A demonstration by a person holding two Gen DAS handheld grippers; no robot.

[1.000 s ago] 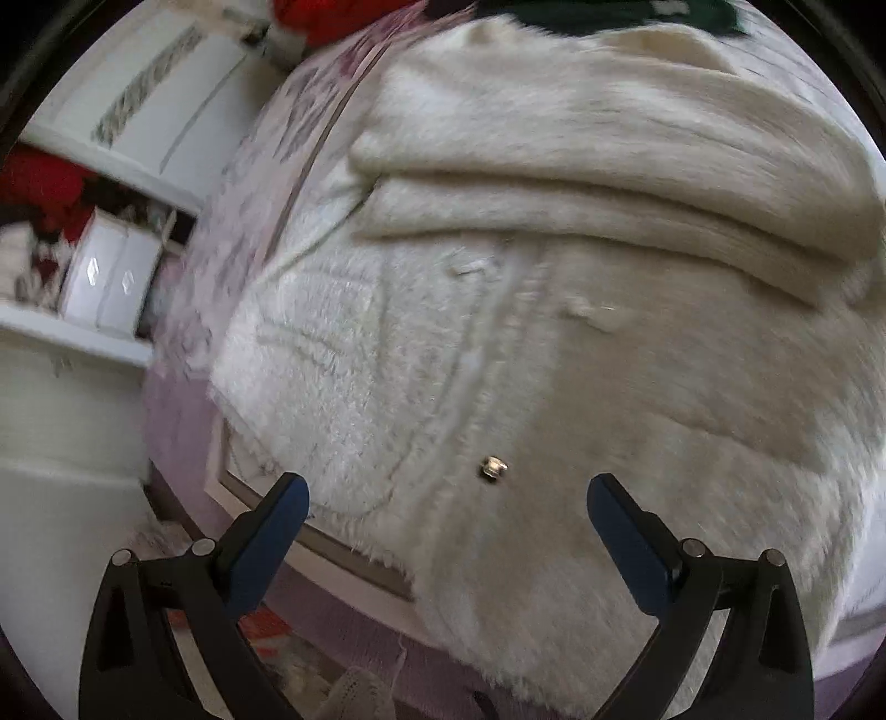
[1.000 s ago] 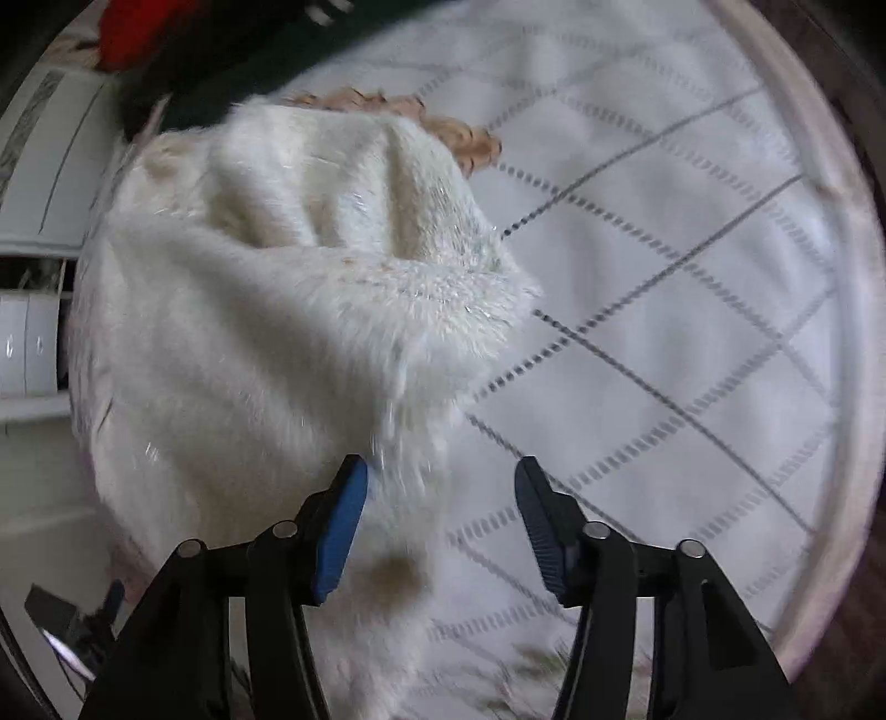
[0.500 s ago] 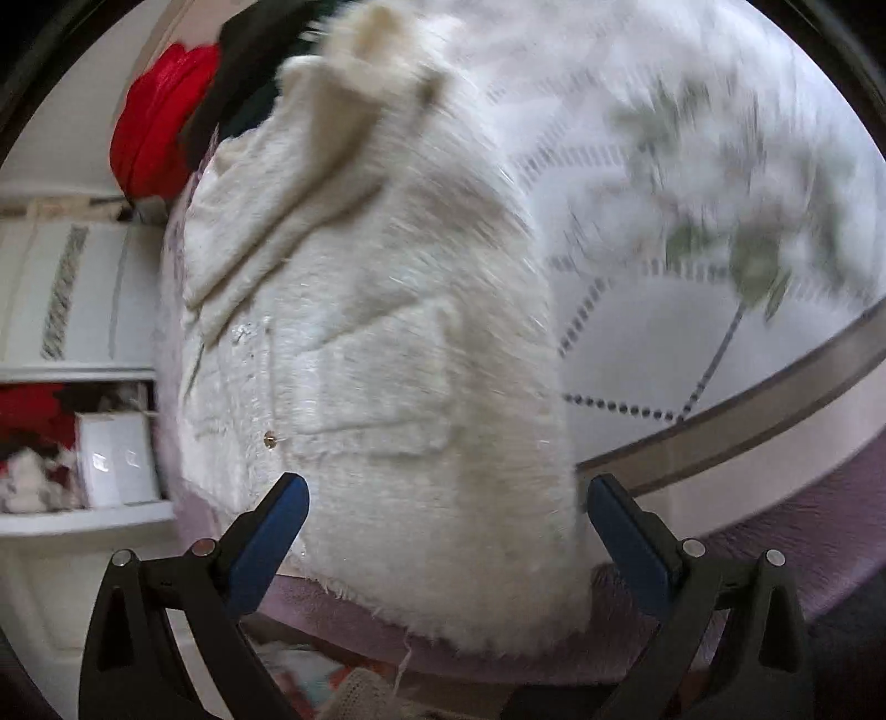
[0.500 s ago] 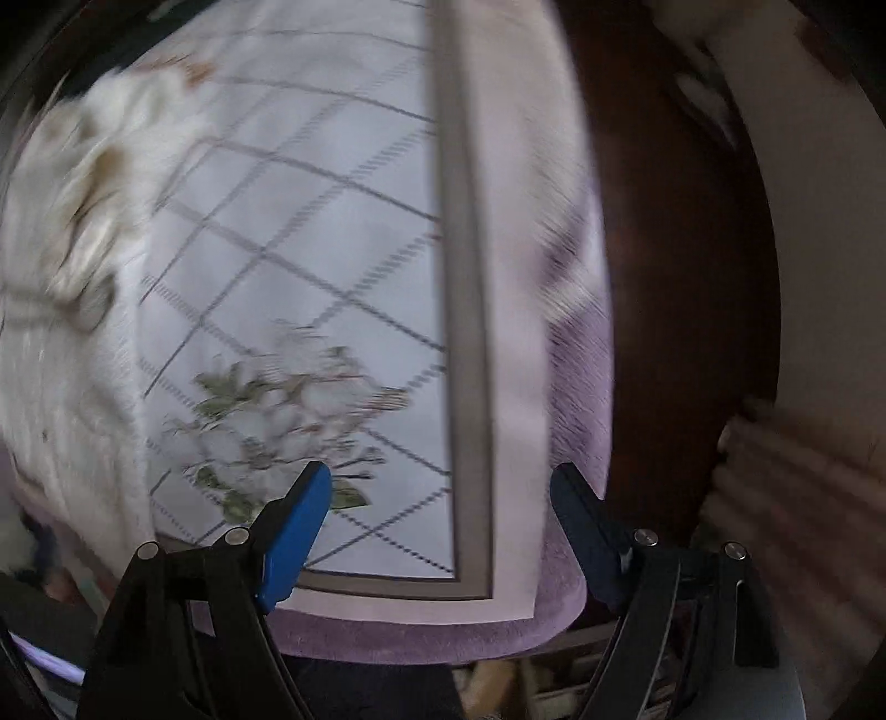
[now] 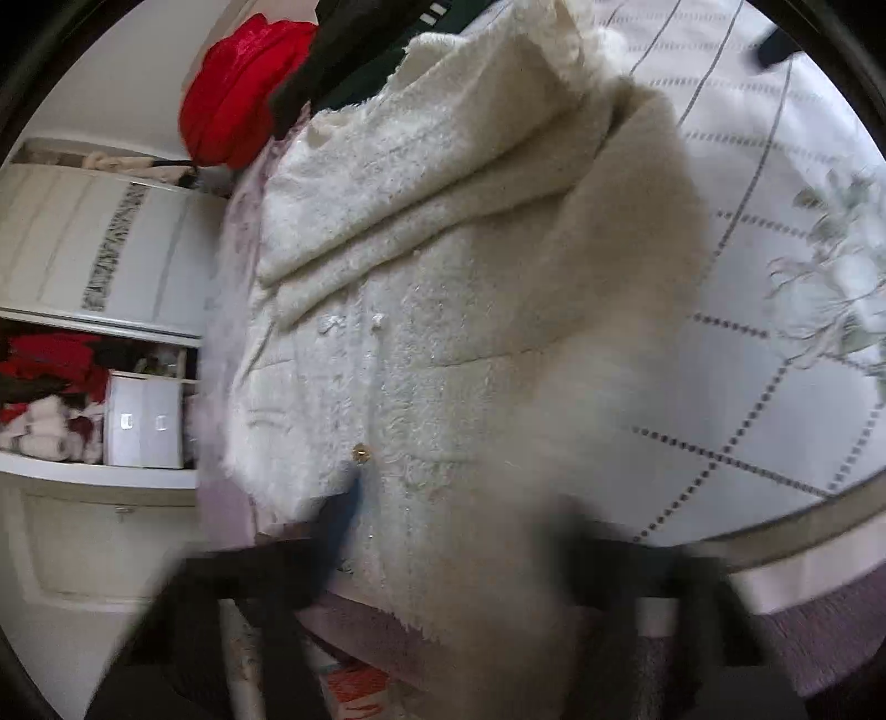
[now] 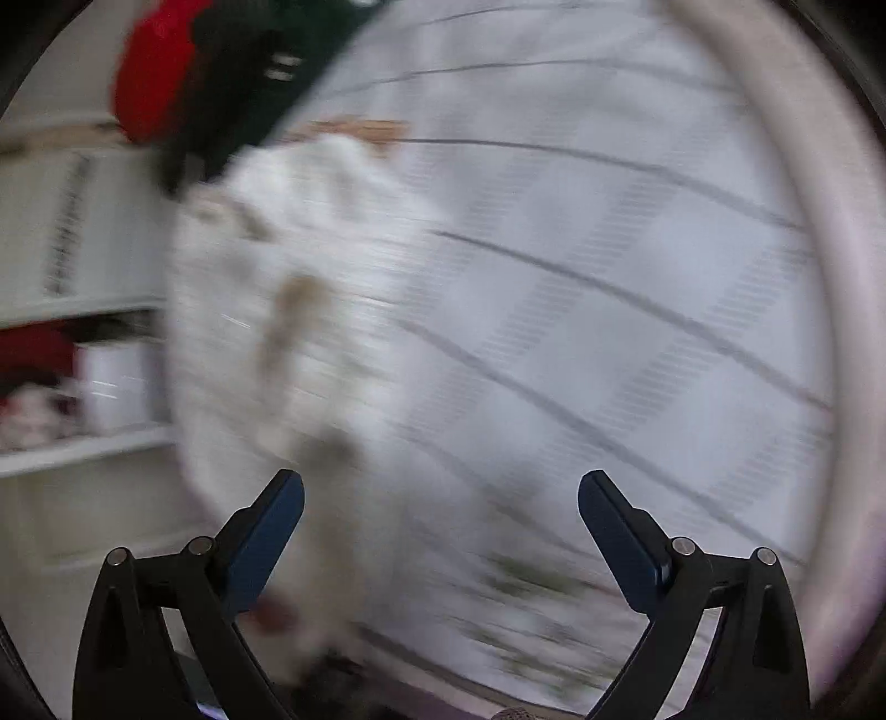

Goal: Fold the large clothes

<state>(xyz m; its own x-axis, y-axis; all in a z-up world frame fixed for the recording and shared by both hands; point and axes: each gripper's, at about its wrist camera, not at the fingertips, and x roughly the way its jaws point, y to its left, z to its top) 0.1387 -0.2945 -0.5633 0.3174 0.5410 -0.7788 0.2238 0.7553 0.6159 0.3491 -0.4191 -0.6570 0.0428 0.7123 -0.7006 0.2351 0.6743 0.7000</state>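
A cream fluffy jacket (image 5: 443, 310) with a small gold button (image 5: 360, 453) lies partly folded on the bed, a sleeve laid across its upper part. My left gripper (image 5: 448, 531) is blurred at the jacket's near hem; its left blue finger (image 5: 343, 515) presses against the fabric and a fold of the jacket covers the right finger. In the right wrist view the jacket (image 6: 288, 310) is a blurred white mass at the left. My right gripper (image 6: 441, 498) is wide open and empty above the bedspread, to the right of the jacket.
The white bedspread (image 5: 775, 277) with grey diamond lines and a floral print lies to the right. Red (image 5: 238, 94) and dark (image 5: 343, 50) clothes are piled at the bed's far end. White shelves with boxes (image 5: 144, 426) stand to the left.
My left gripper has moved in onto the jacket's hem and its fingers have come together around the fabric. My right gripper has swung back left from the bed's edge toward the jacket, still open.
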